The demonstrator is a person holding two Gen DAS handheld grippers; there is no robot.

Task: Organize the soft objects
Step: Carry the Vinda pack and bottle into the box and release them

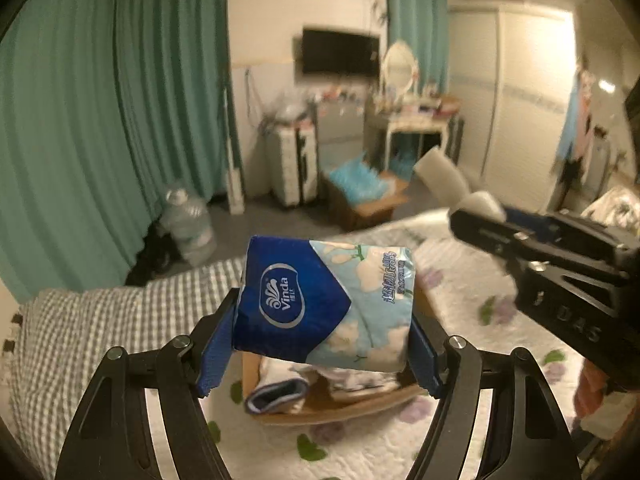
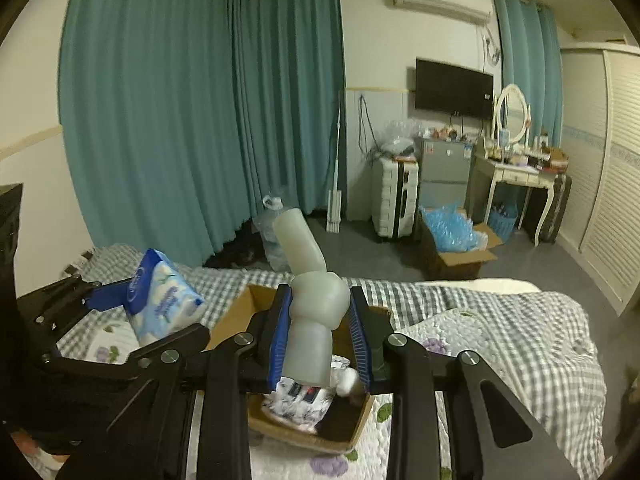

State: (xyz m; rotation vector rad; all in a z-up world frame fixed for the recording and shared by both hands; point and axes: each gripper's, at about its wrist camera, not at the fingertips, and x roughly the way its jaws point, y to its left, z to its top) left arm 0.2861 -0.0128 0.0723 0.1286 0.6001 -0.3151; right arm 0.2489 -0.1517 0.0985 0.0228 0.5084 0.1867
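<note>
Above the cardboard box (image 2: 236,312), tissue pack (image 1: 324,304) pinched in left gripper (image 1: 322,344), foam piece (image 2: 316,304) in right gripper (image 2: 320,340).

The tissue pack (image 1: 324,304) wears glossy, crinkled plastic film, blue and pale with a printed logo; the left hand-held gripper (image 1: 320,344) is matt black plastic with silvery metal pins and ribbed blue rubbery pads (image 1: 216,356); the right hand-held gripper (image 2: 320,340) looks the same, pinching a translucent, milky, smooth soft piece (image 2: 310,308); the box (image 2: 240,308) is matt brown cardboard; the bed (image 2: 500,312) carries checked woven cloth and a quilted floral cover; the curtains (image 2: 180,120) are matt teal fabric.
</note>
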